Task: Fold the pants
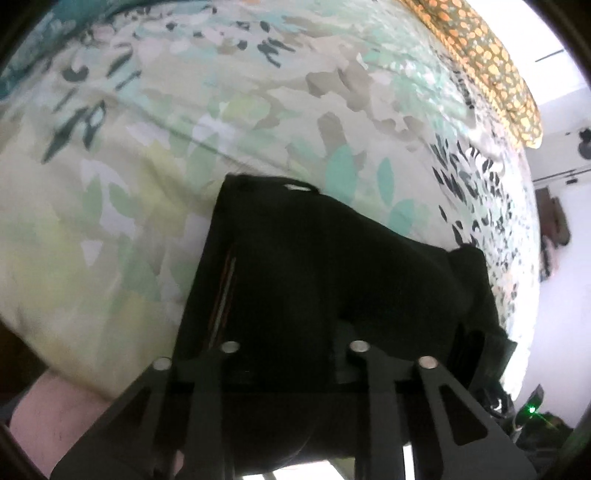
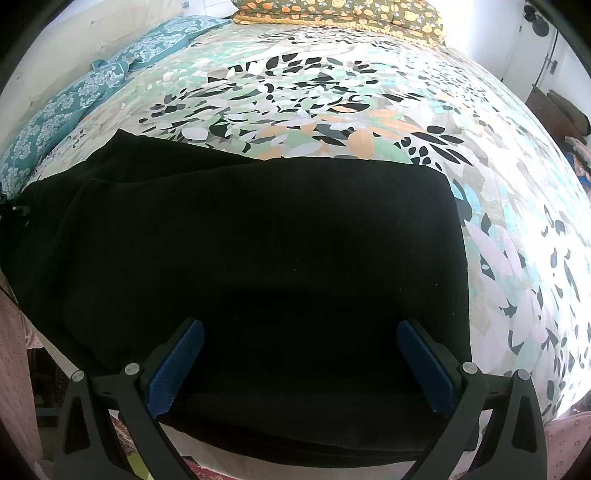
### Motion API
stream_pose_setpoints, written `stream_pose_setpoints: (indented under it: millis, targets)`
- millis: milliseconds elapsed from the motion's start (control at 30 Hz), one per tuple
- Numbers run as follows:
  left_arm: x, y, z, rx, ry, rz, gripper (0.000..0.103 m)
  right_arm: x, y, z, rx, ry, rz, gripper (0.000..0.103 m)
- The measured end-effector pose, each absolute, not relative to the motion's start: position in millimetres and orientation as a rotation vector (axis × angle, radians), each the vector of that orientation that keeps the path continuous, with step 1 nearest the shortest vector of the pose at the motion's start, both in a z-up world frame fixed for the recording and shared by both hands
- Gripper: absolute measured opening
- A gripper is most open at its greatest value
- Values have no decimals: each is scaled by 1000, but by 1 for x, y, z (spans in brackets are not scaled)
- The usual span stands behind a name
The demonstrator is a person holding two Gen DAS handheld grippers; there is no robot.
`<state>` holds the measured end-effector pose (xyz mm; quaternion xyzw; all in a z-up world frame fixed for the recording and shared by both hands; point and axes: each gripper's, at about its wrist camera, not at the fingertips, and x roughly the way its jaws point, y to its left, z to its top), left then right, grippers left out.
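Note:
Black pants (image 2: 258, 240) lie on a bed with a leafy floral cover (image 2: 332, 92), folded into a wide dark slab near the front edge. My right gripper (image 2: 300, 363) is open, its blue pads (image 2: 177, 369) spread apart just above the near part of the pants, holding nothing. In the left wrist view my left gripper (image 1: 291, 350) is shut on a bunched part of the black pants (image 1: 314, 266), which drape over and hide its fingertips, lifted above the cover (image 1: 184, 129).
Teal patterned pillows (image 2: 74, 96) lie at the bed's left. An orange-and-brown folded blanket (image 2: 332, 11) lies at the far end and shows in the left wrist view (image 1: 491, 66). The bed's right edge drops to the room floor and furniture (image 2: 561, 110).

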<state>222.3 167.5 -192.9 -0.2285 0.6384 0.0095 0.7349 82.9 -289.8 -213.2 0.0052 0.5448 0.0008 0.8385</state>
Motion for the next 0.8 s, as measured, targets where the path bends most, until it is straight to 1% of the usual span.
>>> stream_pose_setpoints:
  millis: [67,167,200,300,400,500,533,600,633,667,700,733,800]
  targets:
    - [219,161,-172,-550,1399,28,16,83,-290,-213,14,1155,5,103]
    - [212,132,-121,-651,1361,-103,16,83,-290,-212,15,1158,6,103]
    - [212,112,-100,-636,1347,-155,16,83,-289,-212,14,1162,5,103]
    - [216,42,-62,-492,1319,-242,15,85,-288,-210,10,1179,8,103]
    - [224,-28,-64,-360,1329,-277,16,82,-287,-201,-1,1160,9,103]
    - [229,-88,-96,-242,1360,-265,17,75,-284,-199,-39,1158,23,103]
    - [229,-114,-116,-203,1389,-254,21,75,-285,-204,-36,1178,24,103]
    - [223,-151,-139,-109,1436,-284,36,73,-288,-209,-8,1186,29,103]
    - [219,-174,-150,-15,1469,-320,49,72,-289,-209,-2,1181,32,103]
    - [213,-194,-155,50,1501,-383,51,72,-290,-209,0,1184,32,103]
    - [210,-204,-153,58,1507,-432,52,72,-290,-209,2,1182,30,103]
    - [205,-209,-142,24,1491,-513,52,71,-289,-210,3,1178,27,103]
    - [201,-206,-113,-91,1438,-679,58,70,-289,-210,2,1167,18,103]
